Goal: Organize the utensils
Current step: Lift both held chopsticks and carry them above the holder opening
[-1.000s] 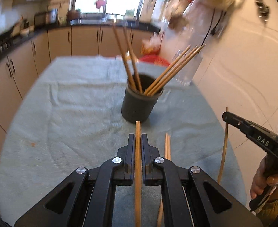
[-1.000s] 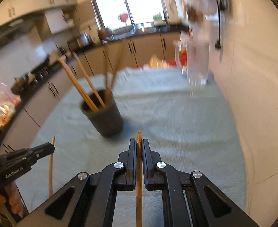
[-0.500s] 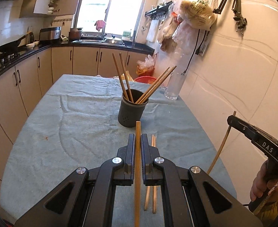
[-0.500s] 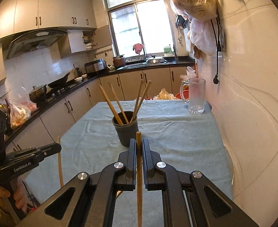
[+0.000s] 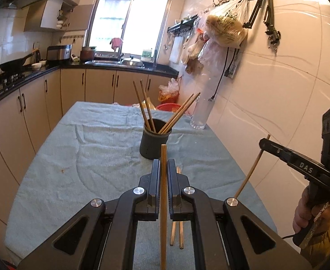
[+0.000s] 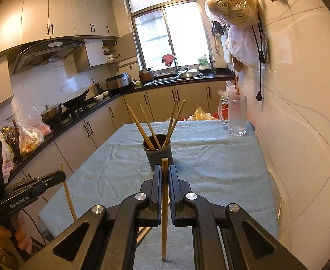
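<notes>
A dark holder cup with several wooden chopsticks stands mid-table on the blue-green cloth; it also shows in the right wrist view. My left gripper is shut on one chopstick, held above the table, short of the cup. My right gripper is shut on another chopstick, also raised, short of the cup. Two loose chopsticks lie on the cloth below the left gripper. The right gripper shows at the right in the left wrist view, the left gripper at the left in the right wrist view.
A glass mug stands at the table's far right corner by the tiled wall. Bags hang on the wall above. Kitchen counters and cabinets run along the left and back.
Both grippers rose and pulled back from the cup, each still holding its chopstick; the cup now looks smaller and farther away.
</notes>
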Available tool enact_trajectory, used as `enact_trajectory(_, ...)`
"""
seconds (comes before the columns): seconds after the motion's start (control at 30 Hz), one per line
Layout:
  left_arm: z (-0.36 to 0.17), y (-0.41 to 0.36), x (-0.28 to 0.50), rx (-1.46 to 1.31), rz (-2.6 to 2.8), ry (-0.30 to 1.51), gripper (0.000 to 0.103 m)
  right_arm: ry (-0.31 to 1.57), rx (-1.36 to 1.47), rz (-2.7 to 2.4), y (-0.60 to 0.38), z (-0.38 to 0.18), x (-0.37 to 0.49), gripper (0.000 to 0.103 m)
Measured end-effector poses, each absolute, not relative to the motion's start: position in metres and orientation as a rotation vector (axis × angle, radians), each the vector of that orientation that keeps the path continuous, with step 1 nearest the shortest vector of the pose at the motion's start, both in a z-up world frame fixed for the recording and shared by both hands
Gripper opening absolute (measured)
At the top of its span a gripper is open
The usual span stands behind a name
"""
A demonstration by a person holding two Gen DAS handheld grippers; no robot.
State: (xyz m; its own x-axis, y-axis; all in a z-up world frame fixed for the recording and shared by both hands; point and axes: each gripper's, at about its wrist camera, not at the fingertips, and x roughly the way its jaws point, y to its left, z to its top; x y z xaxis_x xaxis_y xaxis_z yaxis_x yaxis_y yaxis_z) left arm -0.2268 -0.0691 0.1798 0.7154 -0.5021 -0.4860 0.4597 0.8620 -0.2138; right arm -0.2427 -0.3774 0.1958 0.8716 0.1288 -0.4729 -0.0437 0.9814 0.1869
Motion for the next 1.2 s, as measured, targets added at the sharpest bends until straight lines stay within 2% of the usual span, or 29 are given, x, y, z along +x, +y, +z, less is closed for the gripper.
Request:
enact_trajectory(0.73, 0.196, -0.058, -0.192, -0.093, -0.508, 0.572, 0.005, 0.467, 0.190, 0.123, -0.374, 0.206, -0.218, 0.006)
enact_trajectory(0.93, 0.222, -0.056, -0.167, -0.130, -0.543, 0.544, 0.005, 0.465, 0.253, 0.136, -0.378, 0.213, -0.199, 0.006)
enact_trajectory(1.2, 0.266, -0.077, -0.122, -0.156, -0.553, 0.448, 0.005, 0.357, 0.340, 0.145, -0.392, 0.245, -0.161, 0.006)
